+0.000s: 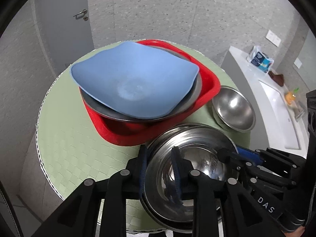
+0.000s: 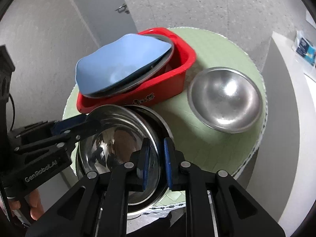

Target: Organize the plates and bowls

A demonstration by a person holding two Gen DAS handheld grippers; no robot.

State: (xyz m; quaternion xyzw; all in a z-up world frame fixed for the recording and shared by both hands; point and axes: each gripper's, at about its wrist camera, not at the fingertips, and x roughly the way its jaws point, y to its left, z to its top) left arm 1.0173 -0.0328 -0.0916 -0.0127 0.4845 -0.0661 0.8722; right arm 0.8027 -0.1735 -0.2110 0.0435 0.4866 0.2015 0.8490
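A stack of shiny steel bowls [image 1: 189, 169] [image 2: 118, 144] sits at the near edge of the round green table. My left gripper [image 1: 160, 171] straddles the stack's left rim, one finger inside, one outside. My right gripper [image 2: 156, 158] straddles the right rim the same way; it shows in the left wrist view [image 1: 237, 154], and my left gripper shows in the right wrist view [image 2: 83, 122]. Both look closed on the rim. A blue plate [image 1: 134, 83] [image 2: 120, 63] lies tilted on steel plates in a red tub [image 1: 207, 83] [image 2: 177, 63]. A single steel bowl [image 1: 233, 108] [image 2: 225, 98] stands to the right.
The green table [image 1: 69, 128] [image 2: 213, 45] is small and drops off on all sides. A white counter with a sink [image 1: 276, 106] stands to the right, holding a packet [image 1: 260, 58]. A grey door [image 1: 63, 19] is behind the table.
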